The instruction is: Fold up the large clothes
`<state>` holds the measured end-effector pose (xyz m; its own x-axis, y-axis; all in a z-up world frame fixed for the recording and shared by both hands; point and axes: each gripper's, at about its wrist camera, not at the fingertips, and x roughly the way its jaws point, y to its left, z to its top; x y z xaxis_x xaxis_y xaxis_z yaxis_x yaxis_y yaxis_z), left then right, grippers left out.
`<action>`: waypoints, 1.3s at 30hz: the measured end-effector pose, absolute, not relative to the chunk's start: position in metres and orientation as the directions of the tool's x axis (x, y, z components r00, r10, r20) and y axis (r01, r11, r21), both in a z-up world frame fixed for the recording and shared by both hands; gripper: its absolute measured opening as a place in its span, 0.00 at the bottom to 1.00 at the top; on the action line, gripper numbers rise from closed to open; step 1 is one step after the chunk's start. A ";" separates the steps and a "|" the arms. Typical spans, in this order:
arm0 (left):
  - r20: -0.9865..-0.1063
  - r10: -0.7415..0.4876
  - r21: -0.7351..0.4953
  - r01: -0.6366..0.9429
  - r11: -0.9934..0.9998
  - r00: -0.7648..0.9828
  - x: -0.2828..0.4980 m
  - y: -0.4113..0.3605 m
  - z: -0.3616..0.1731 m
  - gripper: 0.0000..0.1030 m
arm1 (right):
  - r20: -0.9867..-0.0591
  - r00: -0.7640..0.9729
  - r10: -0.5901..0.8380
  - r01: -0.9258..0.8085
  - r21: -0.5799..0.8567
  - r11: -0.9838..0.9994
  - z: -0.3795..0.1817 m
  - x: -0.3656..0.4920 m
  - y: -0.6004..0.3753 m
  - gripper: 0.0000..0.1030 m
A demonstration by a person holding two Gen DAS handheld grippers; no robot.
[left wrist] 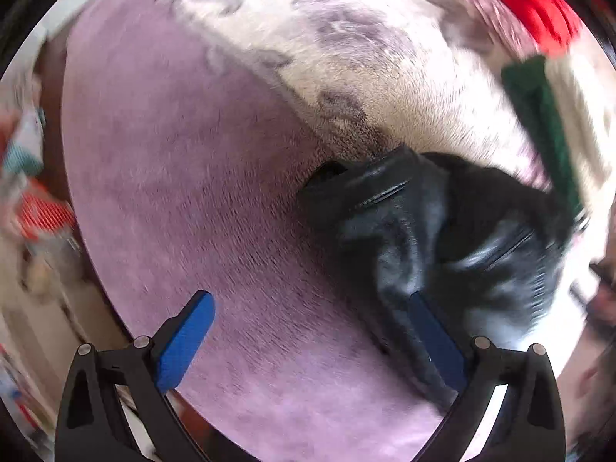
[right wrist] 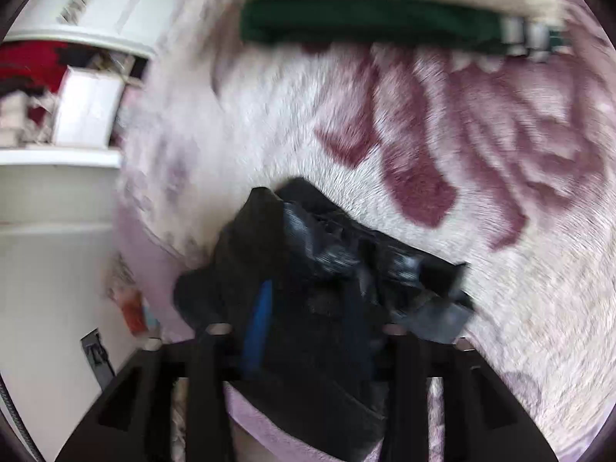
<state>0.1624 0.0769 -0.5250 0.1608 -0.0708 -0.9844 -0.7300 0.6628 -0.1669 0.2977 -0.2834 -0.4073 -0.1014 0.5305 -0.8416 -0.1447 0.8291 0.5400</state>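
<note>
A black garment (left wrist: 442, 238) lies bunched on a pink and cream floral blanket (left wrist: 192, 177). In the left wrist view my left gripper (left wrist: 308, 331) is open, its blue pads wide apart; the right pad (left wrist: 435, 338) touches the garment's edge and the left pad (left wrist: 184, 342) is over bare blanket. In the right wrist view the black garment (right wrist: 308, 269) fills the space between my right gripper's (right wrist: 308, 327) fingers. One blue pad (right wrist: 258, 327) shows against the cloth; the other is hidden by fabric. The frame is motion-blurred.
A folded dark green cloth (right wrist: 365, 23) lies at the far side of the blanket (right wrist: 500, 231); it also shows in the left wrist view (left wrist: 546, 123). A red item (left wrist: 539, 4) sits beyond it. White shelves (right wrist: 69, 115) with boxes stand to the left.
</note>
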 end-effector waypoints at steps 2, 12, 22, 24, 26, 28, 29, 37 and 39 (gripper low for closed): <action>-0.963 -0.165 -0.269 -0.758 0.595 0.212 0.162 0.078 -0.538 1.00 | -0.842 -0.037 0.538 -0.158 0.536 0.829 -0.395 0.285 -0.307 0.78; -0.900 -0.165 -0.431 -0.768 0.474 0.404 0.196 0.099 -0.570 0.33 | -0.801 -0.080 0.593 -0.005 0.596 0.803 -0.423 0.259 -0.369 0.78; -0.763 -0.349 -0.644 -0.688 0.335 0.544 0.162 0.098 -0.601 0.52 | -0.589 -0.257 0.766 0.144 0.761 0.633 -0.540 0.227 -0.368 0.95; -0.744 -0.377 -0.665 -0.668 0.335 0.551 0.170 0.093 -0.610 0.59 | -0.491 -0.258 0.832 0.188 0.820 0.541 -0.564 0.228 -0.360 1.00; -0.749 -0.356 -0.662 -0.655 0.363 0.559 0.180 0.089 -0.611 0.60 | -0.457 -0.239 0.857 0.188 0.844 0.502 -0.570 0.235 -0.351 1.00; -0.747 -0.325 -0.665 -0.651 0.367 0.580 0.184 0.088 -0.606 0.61 | -0.446 -0.236 0.863 0.188 0.851 0.490 -0.571 0.241 -0.339 1.00; -0.747 -0.299 -0.664 -0.651 0.367 0.593 0.185 0.087 -0.603 0.61 | -0.424 -0.224 0.878 0.179 0.867 0.464 -0.570 0.243 -0.335 1.00; -0.744 -0.219 -0.661 -0.647 0.380 0.631 0.202 0.092 -0.579 0.40 | -0.441 -0.118 0.889 0.225 0.860 0.457 -0.564 0.245 -0.312 0.57; -0.743 -0.216 -0.659 -0.635 0.403 0.634 0.206 0.091 -0.573 0.38 | -0.435 -0.115 0.893 0.217 0.866 0.450 -0.554 0.243 -0.311 0.53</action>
